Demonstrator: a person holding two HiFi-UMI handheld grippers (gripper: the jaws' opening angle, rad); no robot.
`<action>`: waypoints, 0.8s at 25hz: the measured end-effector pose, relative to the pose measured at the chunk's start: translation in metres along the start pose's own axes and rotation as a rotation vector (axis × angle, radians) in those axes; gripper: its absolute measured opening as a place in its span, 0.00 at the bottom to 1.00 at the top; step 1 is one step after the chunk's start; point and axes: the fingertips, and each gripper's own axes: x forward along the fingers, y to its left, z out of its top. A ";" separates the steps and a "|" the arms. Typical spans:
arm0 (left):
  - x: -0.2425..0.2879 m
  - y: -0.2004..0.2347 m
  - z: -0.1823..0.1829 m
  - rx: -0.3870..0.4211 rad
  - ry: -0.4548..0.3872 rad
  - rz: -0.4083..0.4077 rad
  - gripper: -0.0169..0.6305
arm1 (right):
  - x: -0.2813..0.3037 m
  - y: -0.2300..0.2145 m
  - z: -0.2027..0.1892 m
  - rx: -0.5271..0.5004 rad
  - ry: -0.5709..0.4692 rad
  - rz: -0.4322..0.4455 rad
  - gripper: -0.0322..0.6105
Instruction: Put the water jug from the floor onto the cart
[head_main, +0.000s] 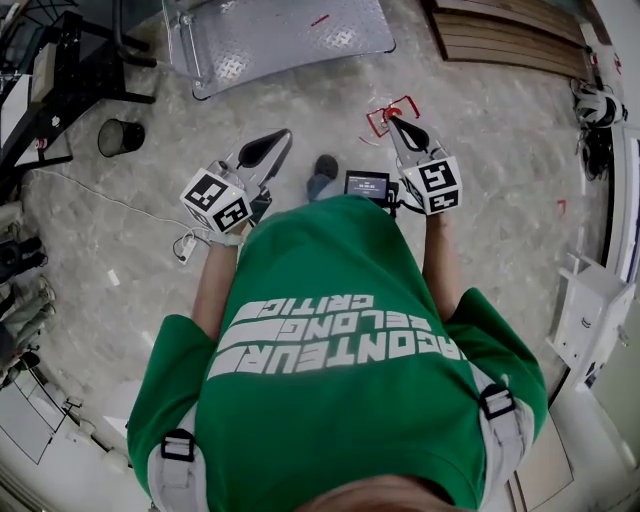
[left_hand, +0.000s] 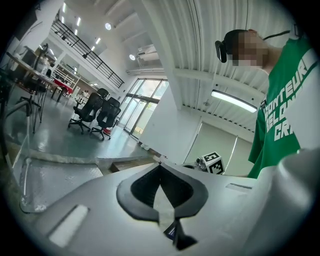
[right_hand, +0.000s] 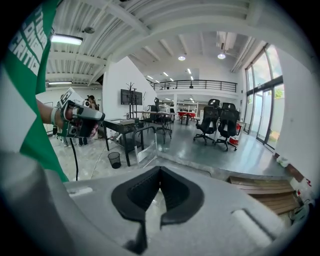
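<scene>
seen from above, a green shirt (head_main: 340, 340) hides much of the floor (head_main: 480, 150). left gripper (head_main: 283, 137) and right gripper (head_main: 392, 121) are closed, empty. no view shows the water jug; the cart (head_main: 280, 40) is cut off.

claws (head_main: 284, 136) (head_main: 393, 120): 2 | office chairs (right_hand: 208, 120) (right_hand: 227, 123): 2 | wastebasket (head_main: 120, 137): 1

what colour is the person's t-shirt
The t-shirt is green with white lettering. It shows best in the head view.

Likely the cart (head_main: 290, 40) (low diamond-plate deck), level on floor.
</scene>
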 end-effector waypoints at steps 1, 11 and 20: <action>0.005 0.000 0.000 0.005 0.001 -0.002 0.05 | 0.001 -0.006 -0.003 0.001 -0.001 -0.003 0.04; 0.030 0.001 -0.006 0.021 0.010 -0.002 0.05 | 0.006 -0.031 -0.018 0.012 -0.002 0.008 0.04; 0.037 0.013 -0.007 -0.002 0.026 -0.016 0.05 | 0.011 -0.035 -0.022 0.019 0.035 0.002 0.04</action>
